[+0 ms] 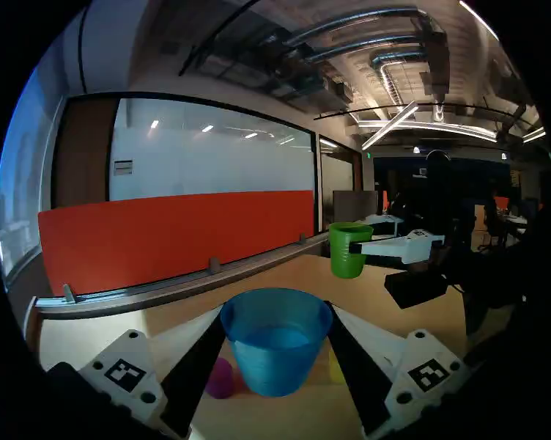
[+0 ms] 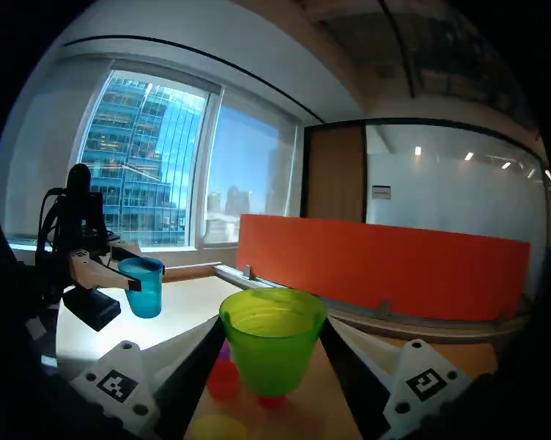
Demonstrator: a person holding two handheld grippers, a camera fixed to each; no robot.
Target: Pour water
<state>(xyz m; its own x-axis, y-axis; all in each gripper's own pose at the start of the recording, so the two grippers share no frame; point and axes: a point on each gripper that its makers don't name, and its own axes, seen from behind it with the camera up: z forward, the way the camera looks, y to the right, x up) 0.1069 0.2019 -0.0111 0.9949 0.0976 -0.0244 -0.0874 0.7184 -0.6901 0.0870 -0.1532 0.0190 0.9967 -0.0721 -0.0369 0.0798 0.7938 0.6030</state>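
Pinched a blue cup (image 1: 275, 352) upright with the left gripper (image 1: 275, 323), both fingers pressed on its sides, water visible inside. Pinched a green cup (image 2: 273, 345) likewise with the right gripper (image 2: 273, 330), contents unclear. Held both above the table (image 1: 305, 275), over a purple piece (image 1: 218, 378) and red pieces (image 2: 223, 380). Held the cups well apart, both upright. Farther back, an orange panel (image 1: 180, 235) along the table's edge.

Translucent blue plastic cup (image 1: 277, 341), deeper blue at water line. Translucent lime-green plastic cup (image 2: 273, 337). Left gripper (image 1: 277, 323): black fingers (image 1: 202, 359), white bases, black-and-white square markers (image 1: 125, 372); same on right gripper (image 2: 273, 330). Flat orange-red divider panel (image 1: 180, 235). Pale tan wooden tabletop (image 1: 297, 275). Small purple round piece (image 1: 219, 378), small red round piece (image 2: 223, 379), small yellow round piece (image 2: 218, 427).
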